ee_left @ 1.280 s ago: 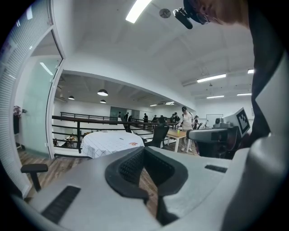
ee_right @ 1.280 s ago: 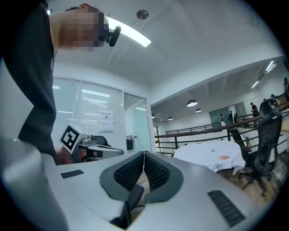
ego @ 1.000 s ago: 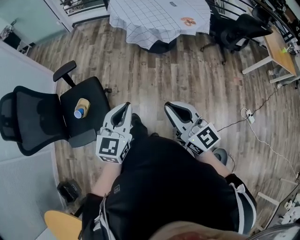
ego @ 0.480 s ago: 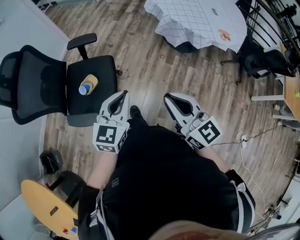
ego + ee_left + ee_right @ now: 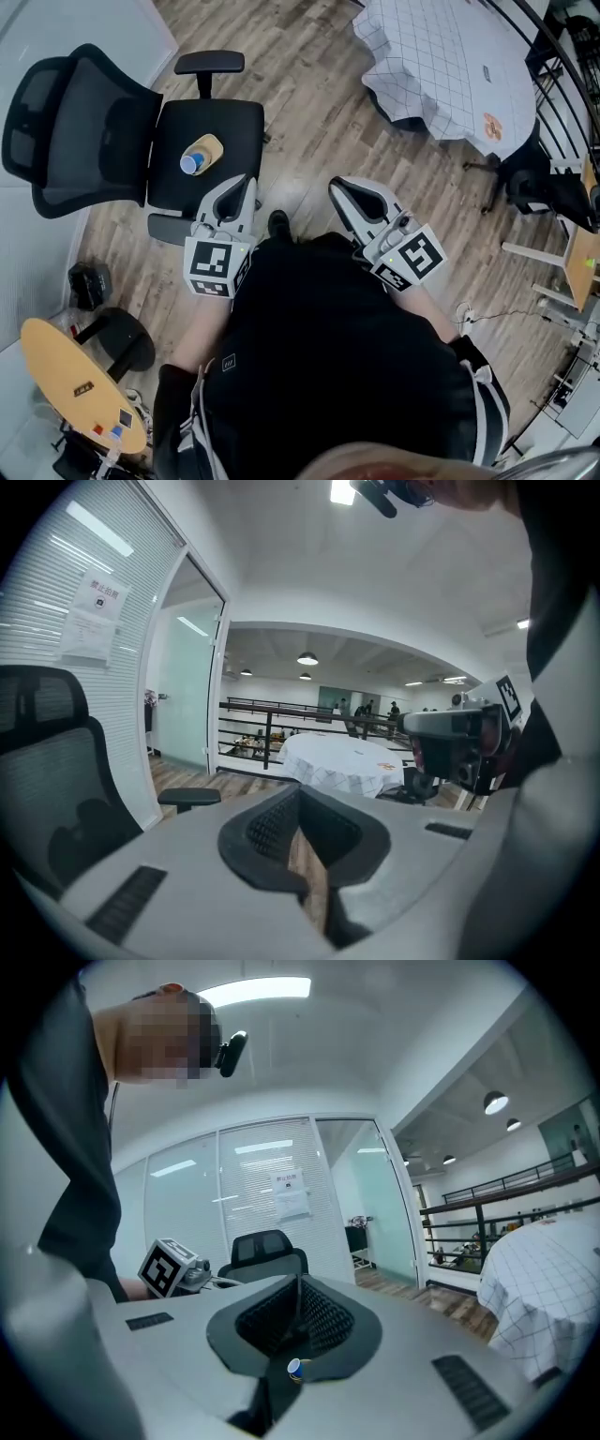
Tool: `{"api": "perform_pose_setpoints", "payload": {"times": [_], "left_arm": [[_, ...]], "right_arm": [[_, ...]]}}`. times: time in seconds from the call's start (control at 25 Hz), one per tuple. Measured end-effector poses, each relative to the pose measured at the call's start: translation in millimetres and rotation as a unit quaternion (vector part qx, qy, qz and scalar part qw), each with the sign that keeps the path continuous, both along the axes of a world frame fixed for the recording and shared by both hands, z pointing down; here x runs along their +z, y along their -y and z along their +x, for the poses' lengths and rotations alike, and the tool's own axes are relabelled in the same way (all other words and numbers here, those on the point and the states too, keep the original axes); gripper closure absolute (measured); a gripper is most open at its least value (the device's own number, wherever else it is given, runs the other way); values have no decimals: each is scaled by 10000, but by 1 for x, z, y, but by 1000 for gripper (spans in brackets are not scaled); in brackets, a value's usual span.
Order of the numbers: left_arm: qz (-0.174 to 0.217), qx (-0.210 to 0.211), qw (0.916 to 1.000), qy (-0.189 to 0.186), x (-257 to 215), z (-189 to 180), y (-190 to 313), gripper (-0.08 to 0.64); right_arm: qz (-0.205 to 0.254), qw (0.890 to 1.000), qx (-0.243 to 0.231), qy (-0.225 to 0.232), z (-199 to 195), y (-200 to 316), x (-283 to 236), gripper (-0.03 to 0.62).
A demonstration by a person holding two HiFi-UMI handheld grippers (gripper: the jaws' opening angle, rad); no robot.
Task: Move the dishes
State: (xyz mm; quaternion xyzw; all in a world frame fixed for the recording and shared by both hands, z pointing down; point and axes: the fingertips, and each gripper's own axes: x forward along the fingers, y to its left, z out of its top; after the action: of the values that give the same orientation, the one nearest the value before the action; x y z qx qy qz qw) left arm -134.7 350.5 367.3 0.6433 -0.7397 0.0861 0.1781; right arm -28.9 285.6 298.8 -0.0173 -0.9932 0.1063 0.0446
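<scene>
Sitting on the chair [image 5: 230, 122]: a dish [image 5: 208, 147] (cup [image 5: 191, 164] inside).

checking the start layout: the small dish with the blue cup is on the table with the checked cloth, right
No. The small dish with the blue cup is on the black office chair's seat, not the table with the checked cloth; the head view shows it.
</scene>
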Motion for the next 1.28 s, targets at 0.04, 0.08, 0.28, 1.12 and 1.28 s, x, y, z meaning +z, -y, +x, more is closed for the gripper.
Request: {"api": "perform_pose_setpoints", "payload": {"times": [0.04, 0.08, 0.28, 1.12, 1.28], "left_arm": [[-21, -88, 10000, 16, 0, -5, 2, 557], [-38, -172, 9998, 23, 0, -8, 4, 557], [-165, -760, 9970, 22, 7, -24, 11, 557], [-1177, -2953, 9465, -551, 124, -134, -12, 555], [-1292, -2946, 9447, -631, 161, -168, -20, 554]], "right_arm": [[-70, 9999, -97, -11, -7, 4, 2, 571], [-131, 9997, -206, -24, -12, 7, 5, 571], [-308, 9955, -893, -33, -41, 23, 18, 571], [-760, 9397, -3233, -820, -175, 16, 108, 571], [-770, 9283, -3483, -1050, -209, -3, 141, 571]]}}
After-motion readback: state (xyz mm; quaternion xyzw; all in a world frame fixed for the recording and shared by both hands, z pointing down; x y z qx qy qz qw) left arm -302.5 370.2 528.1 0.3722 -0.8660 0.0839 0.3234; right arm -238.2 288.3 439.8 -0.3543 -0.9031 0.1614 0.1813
